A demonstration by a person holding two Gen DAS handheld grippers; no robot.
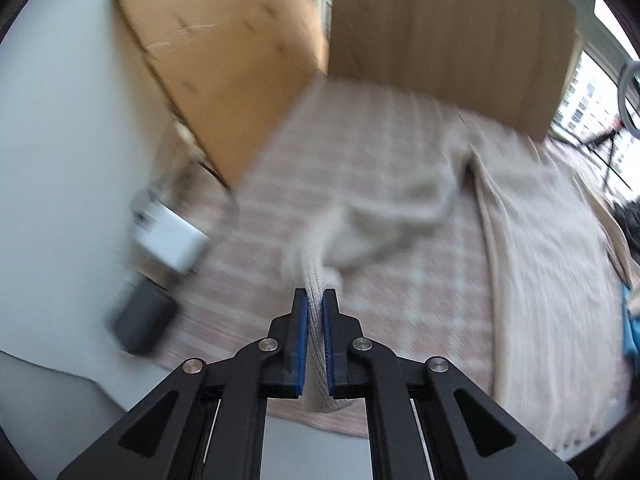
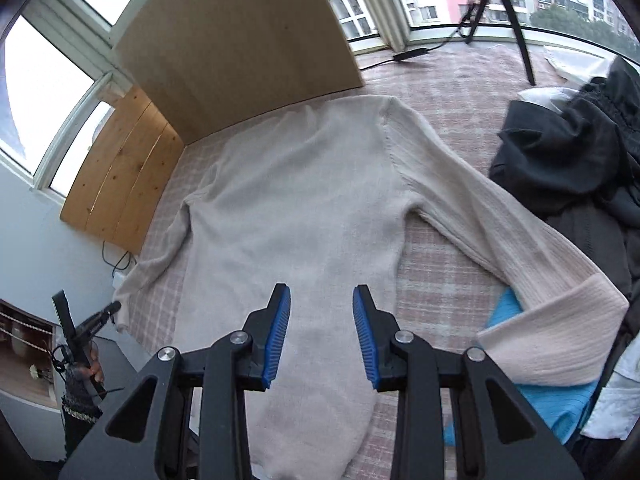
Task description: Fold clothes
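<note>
A beige knit sweater (image 2: 304,184) lies flat on the pink checked bed sheet (image 2: 440,280), sleeves spread to both sides. My right gripper (image 2: 322,292) hovers open over the sweater's lower body, with nothing between its blue pads. The right sleeve's ribbed cuff (image 2: 560,344) lies at the bed's right side. In the blurred left wrist view my left gripper (image 1: 315,294) is shut on the left sleeve's cuff (image 1: 316,276), and the sleeve (image 1: 400,208) trails away to the sweater's body (image 1: 540,260). The right wrist view shows that gripper (image 2: 92,324) small at the lower left.
A wooden headboard (image 2: 240,40) and a leaning board (image 2: 120,176) close off the bed's far side. Dark clothes (image 2: 580,160) are heaped at the right, above a blue garment (image 2: 560,404). A tripod (image 2: 508,12) stands by the window. A white box (image 1: 172,236) and a dark object (image 1: 144,320) sit off the bed's left edge.
</note>
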